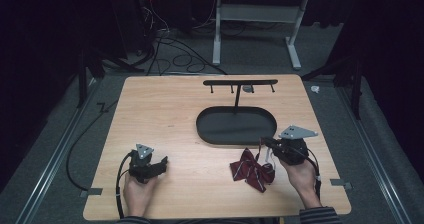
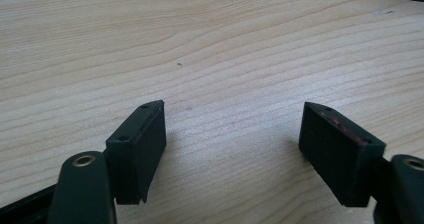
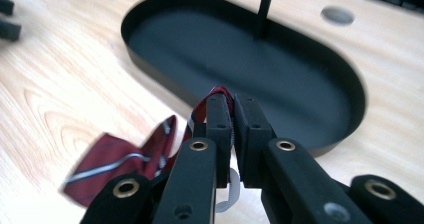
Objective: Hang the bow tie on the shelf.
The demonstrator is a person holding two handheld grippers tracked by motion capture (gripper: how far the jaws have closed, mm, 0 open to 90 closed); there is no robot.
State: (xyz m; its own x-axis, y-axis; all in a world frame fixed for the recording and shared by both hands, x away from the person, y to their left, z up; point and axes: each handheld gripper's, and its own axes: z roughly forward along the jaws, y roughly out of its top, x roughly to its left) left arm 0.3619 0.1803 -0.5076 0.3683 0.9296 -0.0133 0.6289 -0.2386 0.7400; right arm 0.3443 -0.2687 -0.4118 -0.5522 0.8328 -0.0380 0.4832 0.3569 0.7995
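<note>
A dark red striped bow tie (image 1: 251, 168) lies on the wooden table (image 1: 165, 114) at the front right, partly lifted. My right gripper (image 1: 266, 143) is shut on the bow tie's strap (image 3: 214, 95), and the bow (image 3: 120, 164) hangs left of its jaws. Just beyond stands a black oval tray (image 1: 236, 125) with an upright post and a hook bar (image 1: 240, 82) on top. My left gripper (image 1: 163, 162) rests low over bare wood at the front left, its fingers (image 2: 142, 144) wide apart and open with nothing between them.
The tray's rim (image 3: 345, 79) is close in front of the right gripper. A round hole or sticker (image 3: 337, 15) marks the table behind it. Cables (image 1: 95, 134) trail off the table's left side. A white table frame (image 1: 260, 29) stands on the floor beyond.
</note>
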